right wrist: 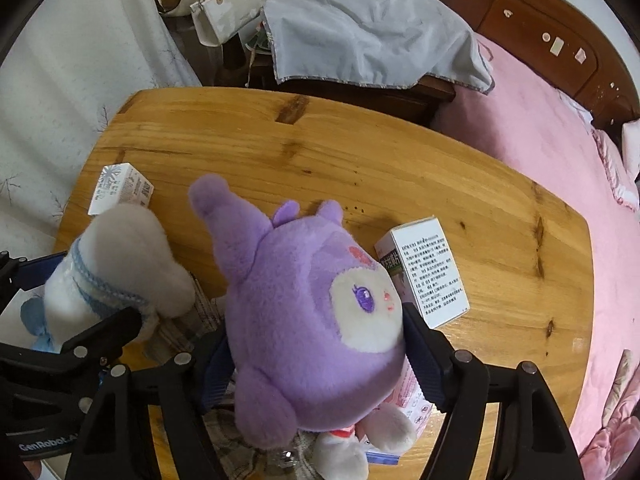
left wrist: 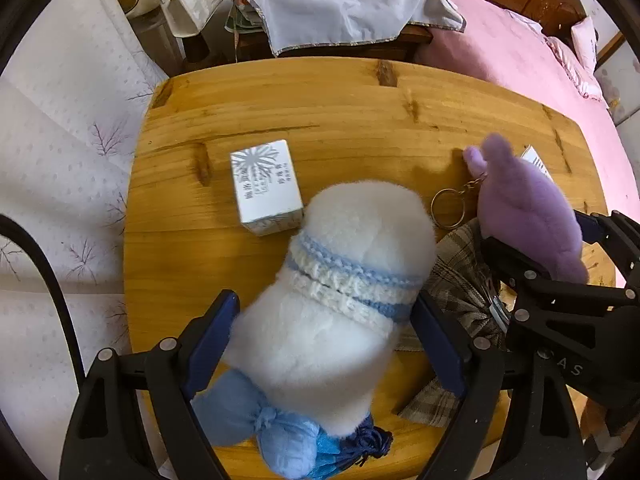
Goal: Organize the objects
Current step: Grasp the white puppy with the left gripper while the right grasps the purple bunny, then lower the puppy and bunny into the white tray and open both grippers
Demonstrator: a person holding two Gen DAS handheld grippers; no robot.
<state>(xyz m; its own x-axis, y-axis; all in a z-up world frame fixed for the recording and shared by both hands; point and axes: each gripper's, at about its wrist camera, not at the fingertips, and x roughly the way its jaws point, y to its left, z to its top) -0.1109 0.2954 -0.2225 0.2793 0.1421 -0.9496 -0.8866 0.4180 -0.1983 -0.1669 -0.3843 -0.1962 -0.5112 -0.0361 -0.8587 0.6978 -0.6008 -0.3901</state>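
Left tool (left wrist: pixel 324 344) clamped on white plush (left wrist: pixel 340 280), blue-and-white knit band round its middle; lower end with blue cloth knot runs off the frame bottom. Silver-white box (left wrist: pixel 266 188) lies on the table (left wrist: pixel 320 104) just behind the plush, print too small to read. Plaid cloth (left wrist: pixel 460 276) between the two toys, mostly covered. Key ring (left wrist: pixel 450 208) on chain beside purple plush (right wrist: pixel 304 312). Right tool (right wrist: pixel 316 364) clamped on purple plush, face toward the right; feet half cut off. White box (right wrist: pixel 432 272) partly hidden behind it. Table: knotty yellow wood. Pale handbag (right wrist: pixel 224 12), grey sheet (right wrist: pixel 368 36) beyond; pink bed (right wrist: pixel 540 148) right.
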